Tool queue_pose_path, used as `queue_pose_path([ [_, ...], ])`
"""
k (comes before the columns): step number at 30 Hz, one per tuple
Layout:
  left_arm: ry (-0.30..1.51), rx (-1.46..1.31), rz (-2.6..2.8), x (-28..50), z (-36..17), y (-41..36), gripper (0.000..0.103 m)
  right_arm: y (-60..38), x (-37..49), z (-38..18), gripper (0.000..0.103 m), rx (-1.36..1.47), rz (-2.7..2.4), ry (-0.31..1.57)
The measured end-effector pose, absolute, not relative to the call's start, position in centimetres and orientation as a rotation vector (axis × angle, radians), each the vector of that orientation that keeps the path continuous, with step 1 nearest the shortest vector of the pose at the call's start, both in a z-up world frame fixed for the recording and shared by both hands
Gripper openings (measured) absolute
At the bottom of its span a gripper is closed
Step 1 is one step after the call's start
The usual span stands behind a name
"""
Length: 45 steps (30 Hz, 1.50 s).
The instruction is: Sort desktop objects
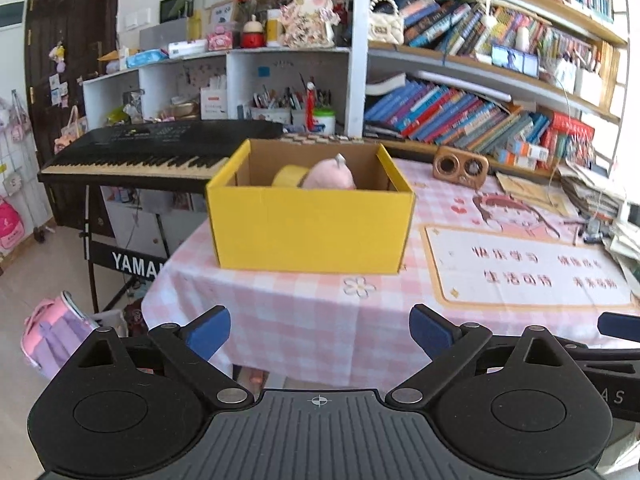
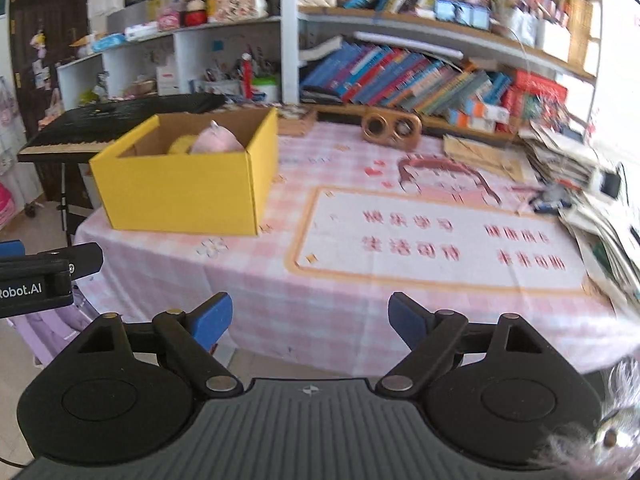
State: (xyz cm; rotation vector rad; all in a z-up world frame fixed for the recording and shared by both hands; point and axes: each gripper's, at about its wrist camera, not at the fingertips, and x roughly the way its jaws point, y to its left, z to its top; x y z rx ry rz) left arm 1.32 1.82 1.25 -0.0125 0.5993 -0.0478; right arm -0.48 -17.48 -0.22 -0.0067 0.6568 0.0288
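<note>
A yellow cardboard box (image 1: 312, 232) stands open on the pink checked tablecloth (image 1: 304, 320), near the table's left end. Inside it I see a pink plush toy (image 1: 330, 176) and a yellow tape roll (image 1: 288, 177). The same yellow box (image 2: 184, 196), pink plush toy (image 2: 218, 142) and tape roll (image 2: 180, 146) show in the right wrist view at upper left. My left gripper (image 1: 320, 334) is open and empty, back from the box over the table's front edge. My right gripper (image 2: 310, 322) is open and empty too, to the right of the left one.
A printed desk mat (image 2: 440, 240) covers the table's right half. A wooden speaker-like object (image 2: 391, 128) sits at the back. Paper stacks (image 2: 580, 184) crowd the right edge. A black keyboard (image 1: 136, 152) stands left of the table, bookshelves (image 1: 460, 112) behind. A backpack (image 1: 52, 340) lies on the floor.
</note>
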Motion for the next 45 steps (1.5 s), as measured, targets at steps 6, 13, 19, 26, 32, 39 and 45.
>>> queue_pose_path([
  [6,0.629,0.034,-0.068,1.0,0.7,0.3,0.100,-18.5,-1.4,-0.8,0.090,0.011,-0.006,0.691],
  [13,0.670,0.034,-0.073,0.9,0.4,-0.3,0.102,-19.8,-1.7,-0.9,0.090,0.037,-0.034,0.709],
  [19,0.698,0.037,-0.080,0.9,0.3,-0.4,0.103,-20.0,-1.8,-0.8,0.090,0.039,-0.038,0.712],
  [26,0.711,0.023,-0.082,0.9,0.3,-0.2,0.103,-19.9,-1.8,-0.7,0.090,0.035,-0.036,0.709],
  [32,0.721,0.013,-0.095,1.0,0.2,0.0,0.103,-19.9,-1.8,-0.7,0.090,0.035,-0.035,0.709],
  [39,0.727,0.007,-0.099,1.3,0.1,0.1,0.103,-19.4,-1.4,-0.8,0.090,0.028,-0.031,0.718],
  [45,0.768,0.040,-0.098,2.0,-0.6,-0.3,0.103,-19.1,-0.8,-1.0,0.090,0.024,-0.030,0.734],
])
